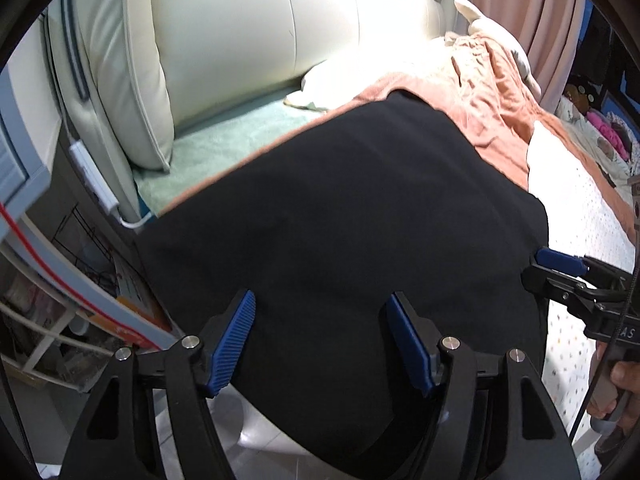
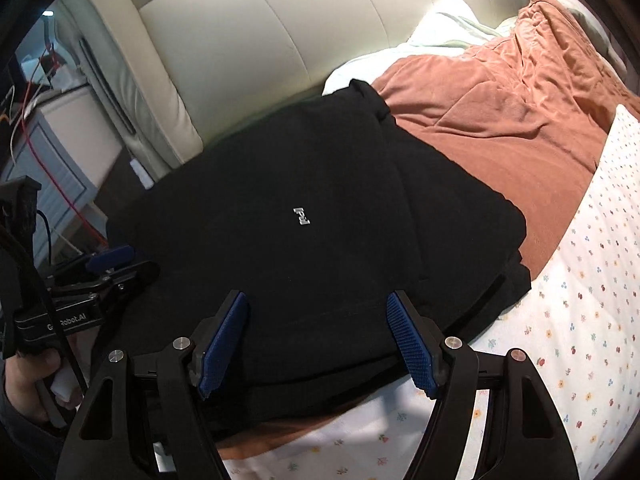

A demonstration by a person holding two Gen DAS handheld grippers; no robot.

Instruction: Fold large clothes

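A black garment [image 1: 340,208] [image 2: 304,184] lies folded in a thick flat stack on the bed, a small silver logo [image 2: 302,216] on its top. My left gripper [image 1: 322,296] hangs over its near left part, its blue pads wide apart with black cloth showing between them but not pinched. The right wrist view shows the left gripper [image 2: 142,262] side-on at the garment's left edge. My right gripper [image 2: 317,294] stands open above the near edge, and in the left wrist view the right gripper [image 1: 534,268] is at the garment's right edge. A hand [image 1: 624,376] holds its grip.
An orange-brown blanket [image 2: 500,112] lies crumpled behind and right of the garment. A white flower-print sheet [image 2: 560,320] covers the near right. A cream padded backrest [image 2: 260,40] rises behind. A bedside unit with cables [image 2: 52,140] stands left, a pink curtain [image 1: 532,8] far right.
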